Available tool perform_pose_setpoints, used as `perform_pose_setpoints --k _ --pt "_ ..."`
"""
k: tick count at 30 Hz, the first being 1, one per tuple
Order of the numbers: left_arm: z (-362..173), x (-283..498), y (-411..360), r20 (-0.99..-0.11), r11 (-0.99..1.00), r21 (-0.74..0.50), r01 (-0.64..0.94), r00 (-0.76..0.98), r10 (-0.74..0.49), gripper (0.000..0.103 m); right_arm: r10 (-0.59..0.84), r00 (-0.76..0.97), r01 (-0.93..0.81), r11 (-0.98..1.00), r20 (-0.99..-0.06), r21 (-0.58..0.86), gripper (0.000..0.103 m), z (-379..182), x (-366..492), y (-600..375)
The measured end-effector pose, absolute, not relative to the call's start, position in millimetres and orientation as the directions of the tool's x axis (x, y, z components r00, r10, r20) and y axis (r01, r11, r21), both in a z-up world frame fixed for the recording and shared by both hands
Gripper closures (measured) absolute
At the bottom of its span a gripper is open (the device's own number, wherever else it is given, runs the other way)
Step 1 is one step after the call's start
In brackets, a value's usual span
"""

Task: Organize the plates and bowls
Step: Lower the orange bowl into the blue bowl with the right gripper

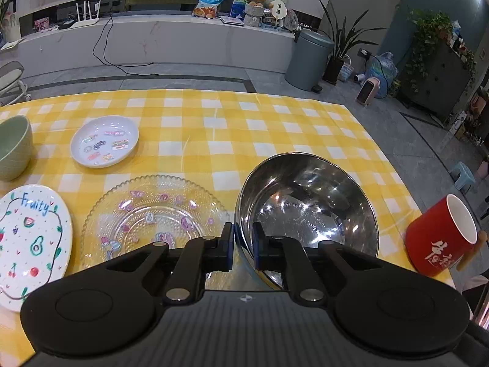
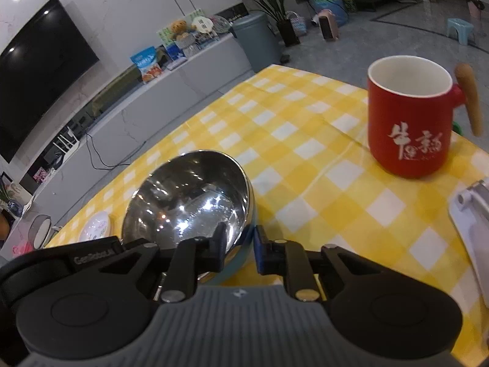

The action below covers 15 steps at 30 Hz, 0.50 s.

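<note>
A shiny steel bowl (image 1: 308,205) is tilted above the yellow checked tablecloth (image 1: 214,128). My left gripper (image 1: 243,244) is shut on its near-left rim. My right gripper (image 2: 240,246) is shut on the rim of the same steel bowl (image 2: 189,195) from the other side. In the left wrist view a clear glass plate (image 1: 152,214) lies left of the bowl, a white "Fruity" plate (image 1: 30,238) is at the near left, a white sticker plate (image 1: 104,140) lies farther back, and a green bowl (image 1: 13,146) is at the left edge.
A red mug (image 1: 440,238) with a wooden handle stands right of the bowl; it also shows in the right wrist view (image 2: 409,119). A white object (image 2: 473,214) lies at the table's right edge. The table's far edge drops to a grey floor.
</note>
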State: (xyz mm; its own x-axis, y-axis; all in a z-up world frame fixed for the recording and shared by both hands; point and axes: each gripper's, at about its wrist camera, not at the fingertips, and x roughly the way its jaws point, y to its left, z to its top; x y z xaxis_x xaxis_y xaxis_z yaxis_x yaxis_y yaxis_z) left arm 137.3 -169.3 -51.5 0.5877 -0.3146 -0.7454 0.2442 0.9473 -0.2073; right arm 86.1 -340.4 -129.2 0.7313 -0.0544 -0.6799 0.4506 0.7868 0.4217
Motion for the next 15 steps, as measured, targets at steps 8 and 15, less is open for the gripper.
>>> perform_pose_setpoints --k 8,15 --pt "-28.1 113.6 -152.3 -0.750 0.951 -0.219 0.217 0.586 -0.306 0.091 -0.053 0.728 0.429 0.813 -0.684 0.393 0.091 -102.4 68.6 -330.9" --pt "6.7 81.6 -110.8 -0.758 0.963 -0.235 0.135 0.594 -0.269 0.092 0.039 0.739 0.342 0.839 -0.672 0.424 0.091 -70.5 41.4 -306.2"
